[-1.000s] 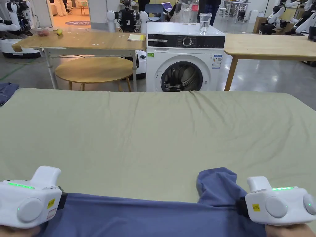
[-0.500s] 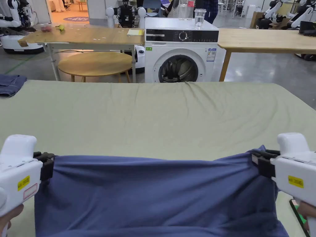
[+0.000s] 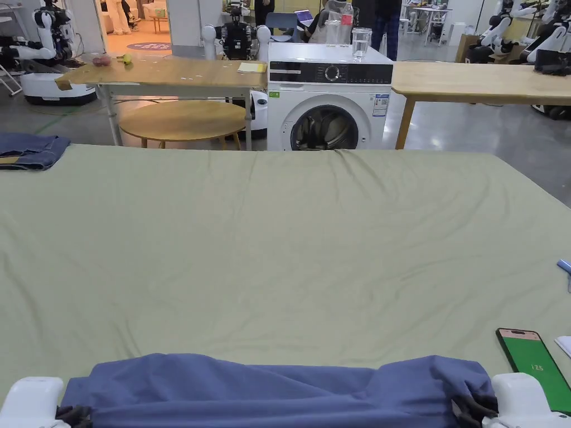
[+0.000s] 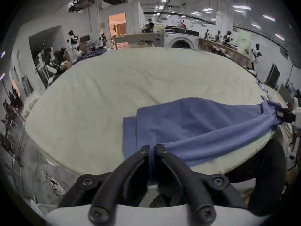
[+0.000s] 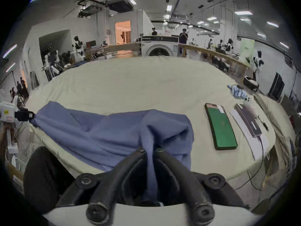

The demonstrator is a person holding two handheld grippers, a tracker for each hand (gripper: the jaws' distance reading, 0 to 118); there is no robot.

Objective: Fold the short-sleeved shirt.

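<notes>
Since 0.5 s ago the shirt (image 3: 279,390) has dropped from a raised, stretched sheet to a low band along the near edge of the bed (image 3: 279,234), and both grippers sit lower in frame. Head view: left gripper (image 3: 69,415) and right gripper (image 3: 474,412) hold opposite ends of the shirt, long axis running left-right between them, fabric lying on the bed just ahead of the jaws; phone (image 3: 530,365) just beside the right end, jeans (image 3: 30,150) far off at the back left. Left gripper view: left gripper (image 4: 151,149) jaws closed, pinching a shirt (image 4: 195,128) edge; the cloth runs off to the right to the other gripper (image 4: 286,116), slack in the middle, part of it over the bed's near edge. Right gripper view: right gripper (image 5: 150,149) jaws closed on a bunched shirt (image 5: 105,131) fold; the cloth runs left to the left gripper (image 5: 22,114), phone (image 5: 220,126) near on the right. My read: still the spread-out step; next move likely carries both ends forward, away from the person, and both grippers are equally placed at their ends. Keep the right end clear of the phone.
</notes>
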